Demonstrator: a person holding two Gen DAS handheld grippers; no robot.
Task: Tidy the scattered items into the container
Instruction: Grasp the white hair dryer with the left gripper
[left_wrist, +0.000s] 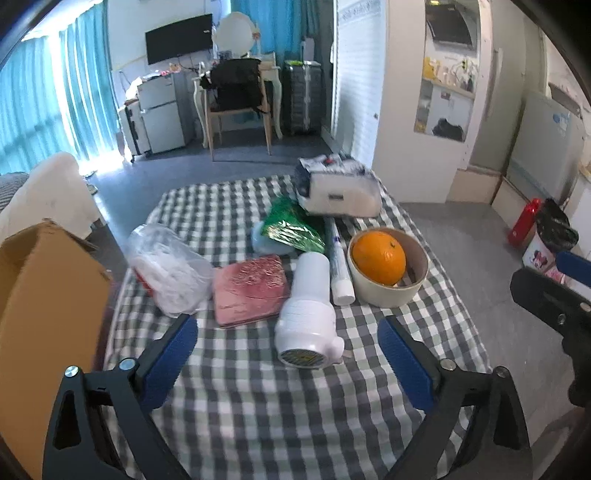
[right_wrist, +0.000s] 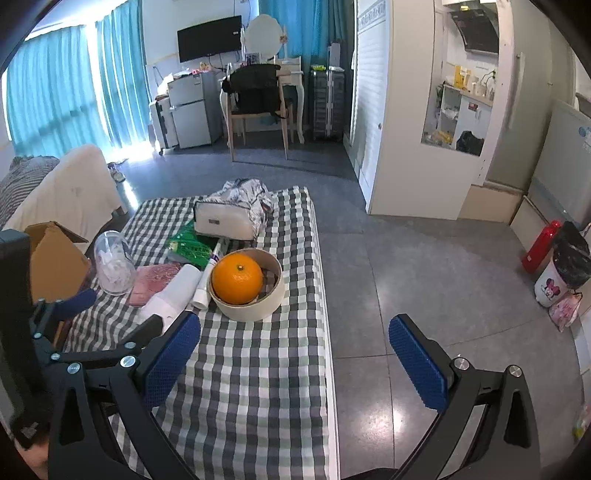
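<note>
The checked tablecloth (left_wrist: 258, 406) covers the whole table in front of me, and the scattered things lie across its far half. At the left edge stands the brown cardboard box (left_wrist: 44, 295), its flaps open, the biggest thing here. At the far end a white pouch (left_wrist: 340, 195) rests with a crumpled printed bag on top of it. Nearer to me sits a round cream bowl (left_wrist: 388, 291) holding an orange (left_wrist: 378, 256), and just beside the bowl lies a slim white tube (left_wrist: 340, 266), pointing away from me. Next to the tube lies a white bottle (left_wrist: 306, 314) on its side, its wide capped end toward me. To its left is a flat pink packet (left_wrist: 251, 288), and left of that a crumpled clear plastic bag (left_wrist: 170, 269), close to the box. Behind the packet lies a shiny green packet (left_wrist: 291, 229). My left gripper (left_wrist: 288, 365) hangs over the near cloth with its blue fingers (left_wrist: 170, 365) spread wide and nothing between them; the bottle's capped end lies just ahead of the gap. My right gripper (right_wrist: 295, 362) is likewise wide open and empty, one finger over the cloth's right edge and the other over the grey floor (right_wrist: 424, 258).
</note>
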